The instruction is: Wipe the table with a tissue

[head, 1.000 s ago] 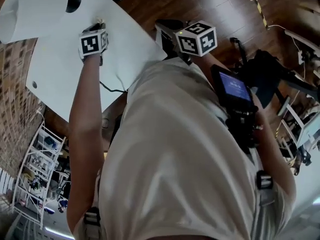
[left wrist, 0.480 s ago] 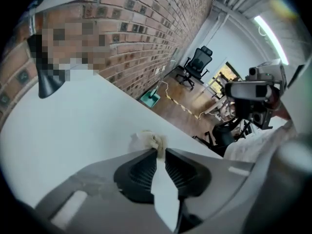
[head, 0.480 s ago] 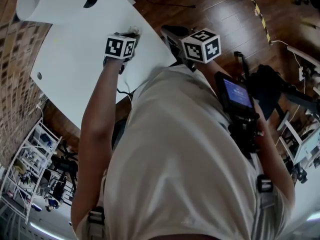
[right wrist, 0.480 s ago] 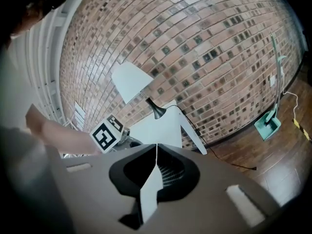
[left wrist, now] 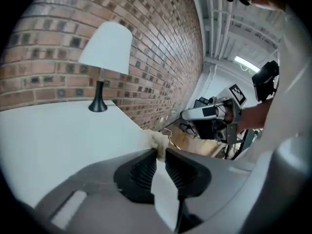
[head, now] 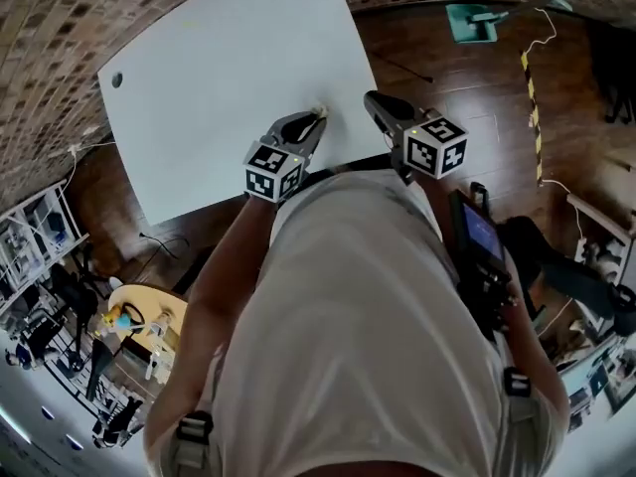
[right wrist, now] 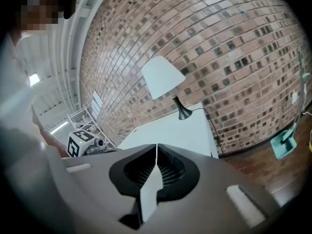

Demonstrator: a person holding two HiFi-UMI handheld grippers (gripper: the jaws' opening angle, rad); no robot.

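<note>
Standing over a white table [head: 219, 87], a person holds its five o'clock corner with the left gripper [head: 314, 119] clamped narrowly on a crumpled tissue [left wrist: 158, 140]. The tissue looks soft, light and tearable, best pinched mid-bunch, and is mostly hidden between the jaws. At three o'clock, the right gripper [head: 372, 99] is closed and empty.

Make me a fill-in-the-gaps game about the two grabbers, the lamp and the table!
1. The left gripper pinches a crumpled ____ at its tips.
2. The right gripper has its jaws shut on ____.
3. The lamp on the table has a white shade and a ____ base.
4. The wall behind the table is made of ____.

Missing words: tissue, nothing, black, brick.
</note>
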